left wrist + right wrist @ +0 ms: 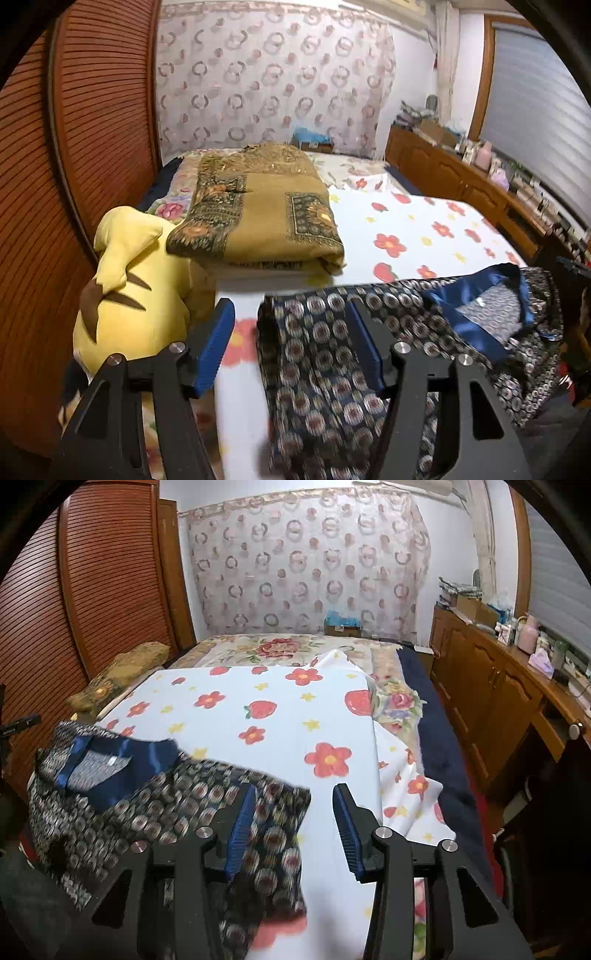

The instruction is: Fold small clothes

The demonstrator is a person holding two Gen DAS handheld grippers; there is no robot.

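Both hand-held grippers [291, 347] [291, 827] gape over shirt [155, 805]

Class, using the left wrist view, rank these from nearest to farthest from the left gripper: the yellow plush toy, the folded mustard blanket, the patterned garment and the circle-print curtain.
1. patterned garment, between the left gripper fingers
2. yellow plush toy, just left
3. folded mustard blanket, ahead, mid-bed
4. circle-print curtain, on the far wall

Even, bright indoor light; fisheye bending and dark corners; the patterned garment [325, 354] is motion-blurred.
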